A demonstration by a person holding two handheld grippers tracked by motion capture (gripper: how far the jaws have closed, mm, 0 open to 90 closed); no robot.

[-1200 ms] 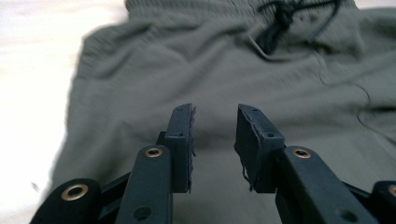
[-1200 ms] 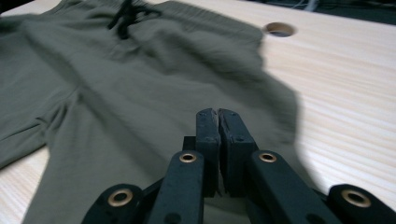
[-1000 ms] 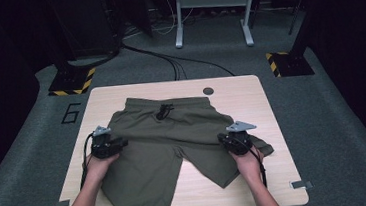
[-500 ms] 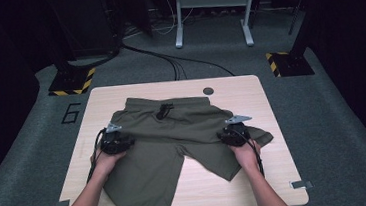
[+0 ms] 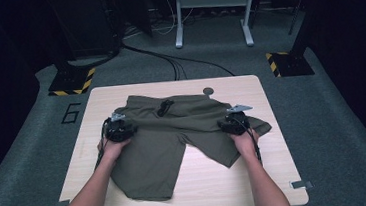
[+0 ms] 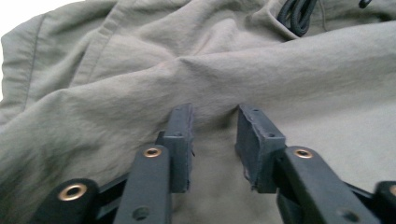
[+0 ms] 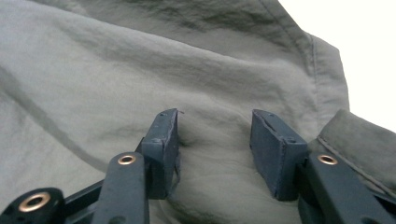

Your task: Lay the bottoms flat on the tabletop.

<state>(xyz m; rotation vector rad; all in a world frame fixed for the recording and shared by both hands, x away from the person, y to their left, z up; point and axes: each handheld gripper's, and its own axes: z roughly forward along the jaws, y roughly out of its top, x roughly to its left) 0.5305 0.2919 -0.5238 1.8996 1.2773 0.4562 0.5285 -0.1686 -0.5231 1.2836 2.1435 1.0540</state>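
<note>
On the pale wooden bench (image 5: 277, 175) a pair of olive-green shorts (image 5: 173, 134) lies spread flat, its waistband at the twelve o'clock side and its two legs running toward me at six o'clock; a dark drawstring (image 5: 164, 106) sits knotted at the middle of the waistband; a small round dark mark (image 5: 208, 90) shows on the bench just past the waistband, toward one o'clock. My left gripper (image 5: 121, 130) rests on the shorts at their nine o'clock edge, near the hip; my left hand (image 5: 110, 148) holds it from behind; in the left gripper view its two black jaws stand partly apart, tips down on the cloth, with a low ridge of fabric rising between them; they have just been opening a little, and the pads (image 6: 181, 140) do not pinch that ridge. The drawstring (image 6: 296, 11) lies toward one o'clock of that view, well ahead of the jaws. My right gripper (image 5: 233, 122) rests on the shorts at their three o'clock edge, beside a folded-over flap of cloth; my right hand (image 5: 244, 140) grips it from behind; in the right gripper view its jaws stand apart over a soft bulge of fabric (image 7: 215, 154); they have just been opening, the cloth lies between the pads (image 7: 163, 144) unclamped; a hemmed edge (image 7: 327, 79) runs off toward two o'clock. Both forearms come in from six o'clock; a cable trails back from each gripper.
</note>
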